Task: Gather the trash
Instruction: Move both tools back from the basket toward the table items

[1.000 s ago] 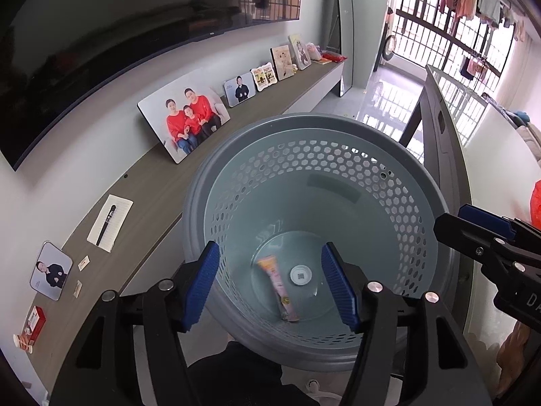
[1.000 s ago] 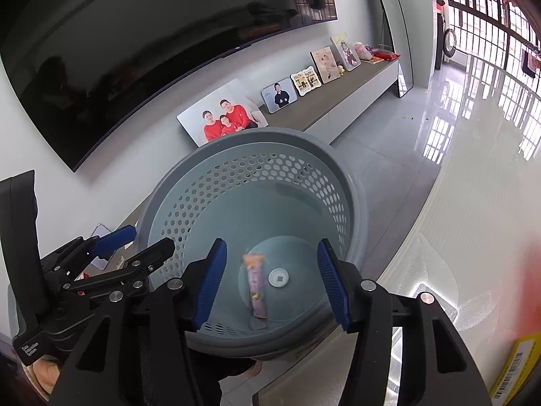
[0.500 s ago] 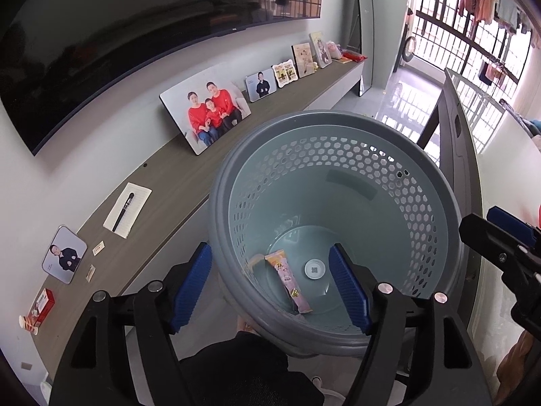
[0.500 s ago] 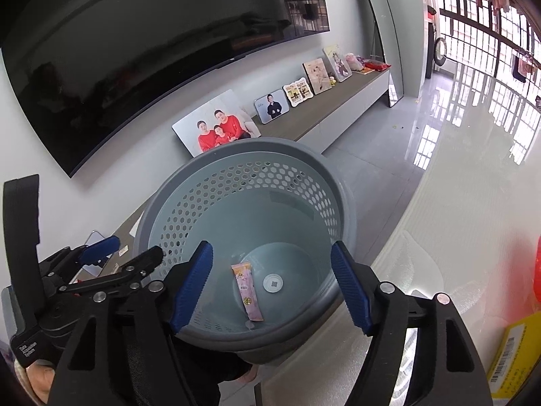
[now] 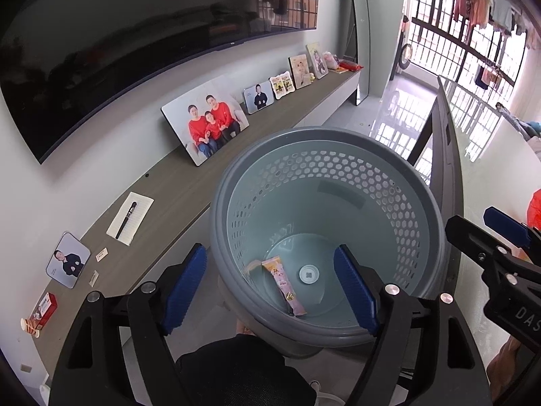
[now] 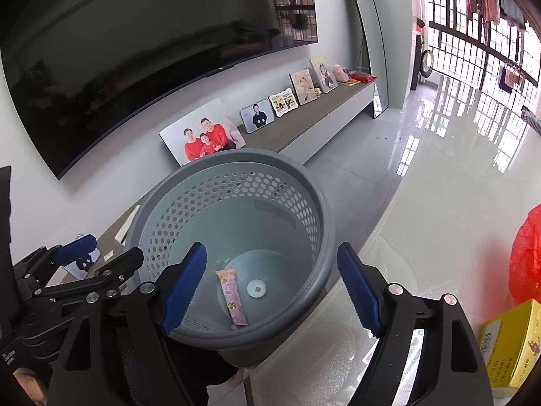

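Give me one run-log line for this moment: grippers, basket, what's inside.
left gripper: open, just widened, holding nothing | right gripper: open, just widened, holding nothing | basket: upright | pink wrapper: lying on basket floor

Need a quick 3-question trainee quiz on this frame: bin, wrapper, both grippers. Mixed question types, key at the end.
1. True or false: the pink wrapper lies on the floor of the grey bin.
2. Multiple choice: the left gripper is A) shut on the wrapper, B) open with nothing held, C) shut on the bin's rim.
3. Short answer: what bright red thing shows at the right edge of the right wrist view, above the yellow box?

Key
1. True.
2. B. Its jaws have just been opening; the right gripper likewise, with nothing gripped.
3. A red plastic bag.
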`<act>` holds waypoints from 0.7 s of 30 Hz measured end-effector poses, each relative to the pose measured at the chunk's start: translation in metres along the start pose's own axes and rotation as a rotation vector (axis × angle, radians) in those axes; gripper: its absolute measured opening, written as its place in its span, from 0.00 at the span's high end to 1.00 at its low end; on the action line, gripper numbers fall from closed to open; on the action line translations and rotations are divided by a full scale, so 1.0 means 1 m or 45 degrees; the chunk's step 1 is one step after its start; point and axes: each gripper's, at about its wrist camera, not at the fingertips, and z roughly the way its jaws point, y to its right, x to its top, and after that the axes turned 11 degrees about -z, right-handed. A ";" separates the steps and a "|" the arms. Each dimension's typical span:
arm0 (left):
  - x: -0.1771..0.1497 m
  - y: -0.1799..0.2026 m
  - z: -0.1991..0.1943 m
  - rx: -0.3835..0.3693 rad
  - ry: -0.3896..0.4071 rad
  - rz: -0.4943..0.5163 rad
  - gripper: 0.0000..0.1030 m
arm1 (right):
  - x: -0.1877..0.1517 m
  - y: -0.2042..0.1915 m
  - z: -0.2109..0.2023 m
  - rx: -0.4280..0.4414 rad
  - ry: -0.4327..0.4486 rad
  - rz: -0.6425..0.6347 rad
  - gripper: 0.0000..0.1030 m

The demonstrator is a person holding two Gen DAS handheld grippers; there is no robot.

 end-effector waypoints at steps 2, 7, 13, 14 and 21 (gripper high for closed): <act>0.000 0.001 -0.004 -0.007 0.008 0.012 0.26 | -0.001 0.001 -0.002 -0.002 0.005 0.015 0.26; 0.000 -0.001 -0.015 -0.014 0.038 0.023 0.26 | -0.001 0.007 -0.015 -0.054 0.027 0.051 0.26; -0.001 0.005 -0.028 -0.010 0.070 0.050 0.26 | -0.007 0.011 -0.035 -0.048 0.052 0.070 0.26; -0.001 0.007 -0.030 -0.008 0.076 0.054 0.26 | -0.009 0.012 -0.037 -0.038 0.052 0.074 0.26; -0.004 0.015 -0.043 -0.028 0.091 0.063 0.24 | -0.032 0.022 -0.055 -0.034 0.039 0.116 0.26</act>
